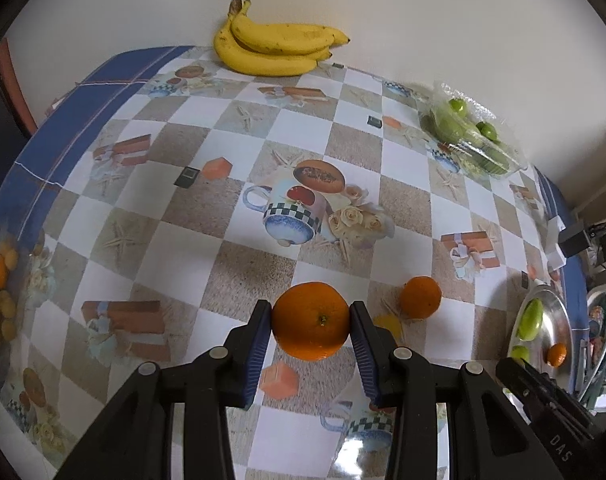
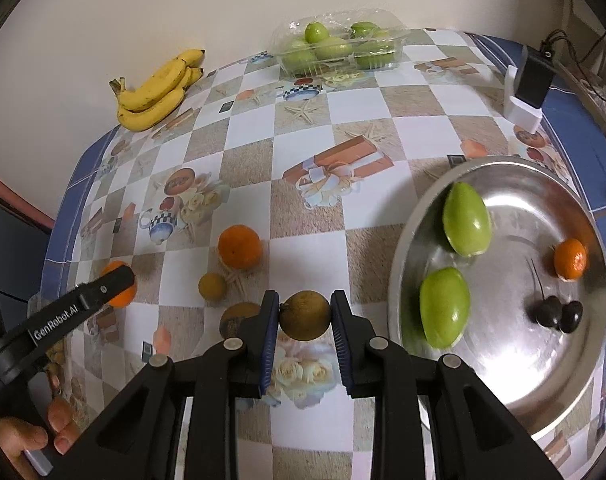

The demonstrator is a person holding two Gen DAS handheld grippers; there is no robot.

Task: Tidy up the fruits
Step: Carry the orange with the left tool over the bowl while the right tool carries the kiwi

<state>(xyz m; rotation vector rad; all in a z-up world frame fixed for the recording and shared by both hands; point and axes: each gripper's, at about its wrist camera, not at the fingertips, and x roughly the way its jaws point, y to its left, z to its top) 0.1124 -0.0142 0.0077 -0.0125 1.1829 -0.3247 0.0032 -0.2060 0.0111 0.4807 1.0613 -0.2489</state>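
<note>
Orange (image 1: 310,321) and brownish-yellow fruit (image 2: 305,315) — each clamped, off the cloth.

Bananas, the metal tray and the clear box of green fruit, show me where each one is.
bananas (image 1: 271,46), left wrist view, middle of the bunch
metal tray (image 2: 543,360), right wrist view, bare floor
clear box (image 2: 337,46), right wrist view, front wall

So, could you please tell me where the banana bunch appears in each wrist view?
Left wrist view: banana bunch at top centre, against the wall.
Right wrist view: banana bunch at upper left, by the wall.
Shared landmark: clear box of green fruit.
</note>
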